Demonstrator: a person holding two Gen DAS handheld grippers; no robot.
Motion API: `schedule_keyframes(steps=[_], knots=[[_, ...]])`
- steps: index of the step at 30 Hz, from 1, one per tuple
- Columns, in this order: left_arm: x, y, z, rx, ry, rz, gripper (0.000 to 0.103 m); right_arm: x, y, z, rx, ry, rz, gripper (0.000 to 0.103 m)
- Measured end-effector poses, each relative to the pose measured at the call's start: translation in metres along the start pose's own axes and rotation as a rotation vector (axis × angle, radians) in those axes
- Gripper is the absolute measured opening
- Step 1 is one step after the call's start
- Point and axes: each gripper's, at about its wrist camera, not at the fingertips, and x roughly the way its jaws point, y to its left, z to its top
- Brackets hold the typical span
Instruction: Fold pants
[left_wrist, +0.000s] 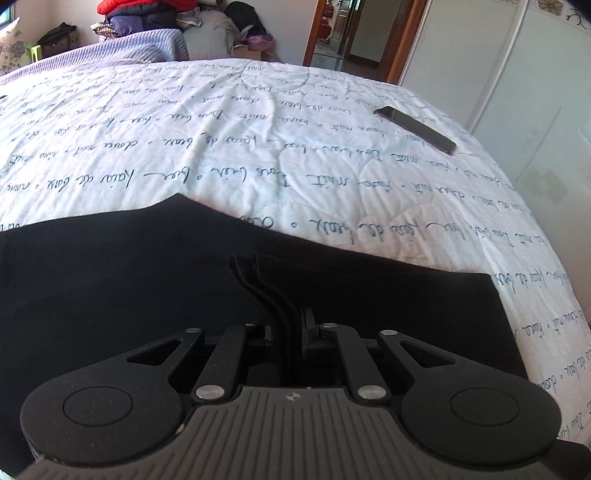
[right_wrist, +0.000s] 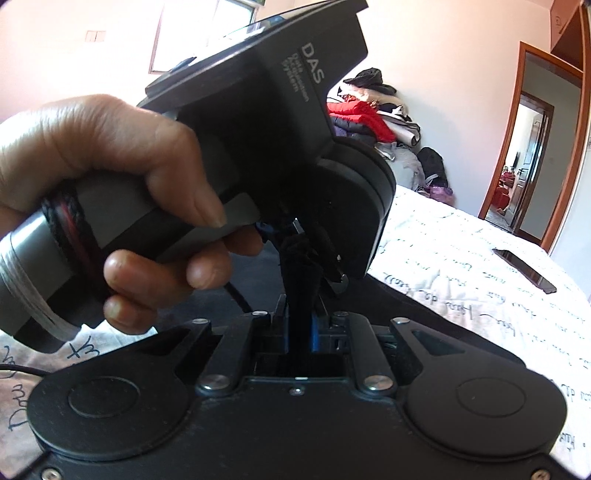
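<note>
Lying flat on the white script-printed quilt (left_wrist: 258, 155), the black pants (left_wrist: 110, 288) are spread near the bed's front edge, already doubled into a broad panel; their long axis is seen running across the left wrist view, with one squared end toward the right. The left gripper (left_wrist: 245, 262) is held low over the cloth, its jaws nearly closed around thin strips of black fabric, seemingly to carry an edge over for the next fold. In the right wrist view, the right gripper (right_wrist: 297, 295) is likewise pinched on a bunch of black fabric, and is kept just beside the other tool, which is grasped by a hand (right_wrist: 110, 192). A dark phone (left_wrist: 415, 129) is left well apart on the quilt.
</note>
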Motion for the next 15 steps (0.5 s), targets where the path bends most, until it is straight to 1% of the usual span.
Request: schedule_keyframes(steps=[2, 3, 4, 6, 7, 9, 11, 13, 14, 15], knots=[[0.002, 0.004, -0.001, -0.008, 0.005, -0.001, 0.014, 0.003, -0.001, 0.0, -0.002, 0.009, 0.004, 0.011], [0.002, 0.006, 0.0, -0.015, 0.006, 0.006, 0.022, -0.004, 0.006, 0.002, -0.003, 0.013, 0.006, 0.011], [0.001, 0.009, 0.0, -0.025, 0.004, 0.012, 0.029, -0.004, 0.005, 0.003, -0.005, 0.017, 0.007, 0.011], [-0.004, 0.016, 0.001, -0.047, -0.013, 0.04, 0.035, -0.003, 0.007, 0.004, -0.012, 0.025, 0.01, 0.011], [-0.008, 0.02, 0.001, -0.057, -0.027, 0.064, 0.037, -0.001, 0.007, 0.006, -0.016, 0.03, 0.011, 0.011], [-0.016, 0.031, 0.002, -0.074, -0.048, 0.101, 0.038, 0.003, 0.005, 0.005, -0.023, 0.036, 0.014, 0.011], [-0.024, 0.044, 0.003, -0.101, -0.052, 0.123, 0.043, 0.003, 0.004, 0.006, -0.025, 0.038, 0.019, 0.011], [-0.033, 0.06, 0.003, -0.123, -0.05, 0.147, 0.057, 0.003, 0.003, 0.007, -0.031, 0.039, 0.023, 0.011], [-0.038, 0.067, 0.002, -0.127, -0.049, 0.162, 0.061, 0.003, 0.003, 0.007, -0.035, 0.04, 0.025, 0.011], [-0.045, 0.075, 0.001, -0.127, -0.05, 0.18, 0.069, 0.012, 0.012, 0.011, -0.04, 0.043, 0.028, 0.011]])
